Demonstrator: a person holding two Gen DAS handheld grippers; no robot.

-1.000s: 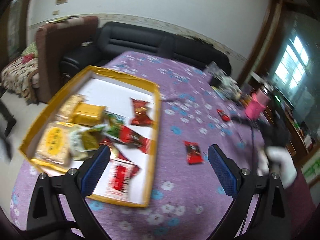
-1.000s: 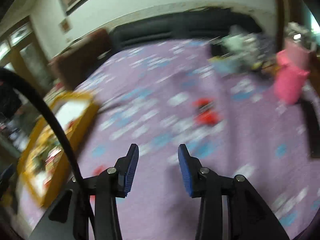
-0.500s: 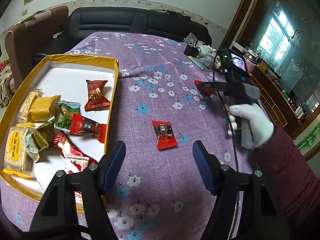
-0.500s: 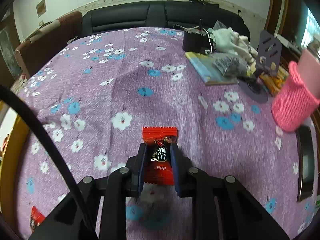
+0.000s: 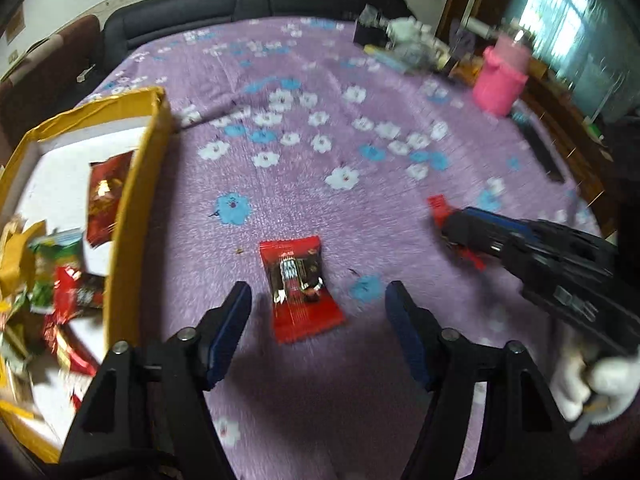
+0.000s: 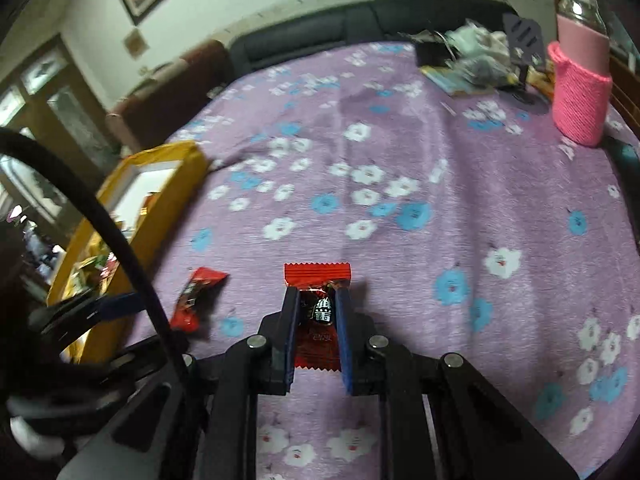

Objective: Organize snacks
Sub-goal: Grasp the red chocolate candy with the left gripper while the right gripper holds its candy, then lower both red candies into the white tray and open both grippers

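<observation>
A crinkled red foil snack packet (image 6: 318,312) with serrated ends is pinched between the closing blue pads of the right hand-held gripper (image 6: 318,300). A second glossy red packet (image 5: 300,288) lies flat on the purple floral tabletop (image 5: 320,184), between the closing, untouching jaws of the left hand-held gripper (image 5: 318,312), beside the yellow cardboard tray (image 5: 132,216).

Two red snack packets (image 5: 301,285) (image 6: 318,312) on tablecloth

Each gripper, left gripper (image 5: 318,306) and right gripper (image 6: 317,316), has a black angular frame with triangular cut-outs, silver pivot screws and two flat blue-padded fingers (image 5: 230,332). A thick black cable (image 6: 116,240) curves past the right unit. The operator wears a white glove (image 5: 592,388)
</observation>
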